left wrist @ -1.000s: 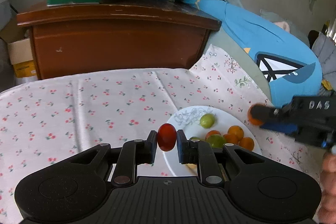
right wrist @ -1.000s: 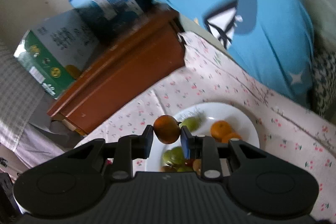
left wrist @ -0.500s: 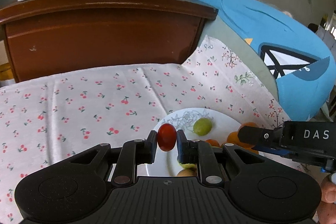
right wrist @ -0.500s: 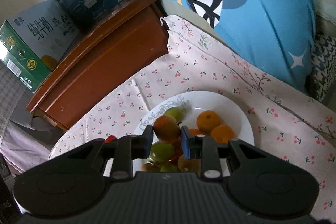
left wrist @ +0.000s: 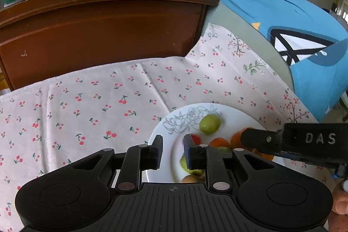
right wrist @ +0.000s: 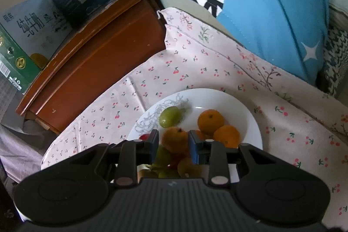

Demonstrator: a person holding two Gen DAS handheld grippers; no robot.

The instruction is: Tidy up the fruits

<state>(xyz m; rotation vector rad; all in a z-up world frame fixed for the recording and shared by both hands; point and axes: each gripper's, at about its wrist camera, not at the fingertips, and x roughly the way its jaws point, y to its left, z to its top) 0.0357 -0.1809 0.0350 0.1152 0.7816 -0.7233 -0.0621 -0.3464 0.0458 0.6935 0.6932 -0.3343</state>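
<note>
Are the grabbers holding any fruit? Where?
Left gripper: nothing; its jaws just opened. Right gripper: jaws just opening around the round orange fruit's sides, over the white plate; whether they grip it cannot be told.

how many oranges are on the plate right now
3 clearly: two side by side at the plate's right, one between the right tongs. More may hide behind them.

a pink cloth (left wrist: 113, 97) printed with small red cherries covers the flat surface; whether a tabletop or a bed lies under it cannot be told. a white plate (right wrist: 237, 105) with a grey flower drawing on its rim rests directly on the cloth, near its right side. the cloth shows fold creases.
</note>
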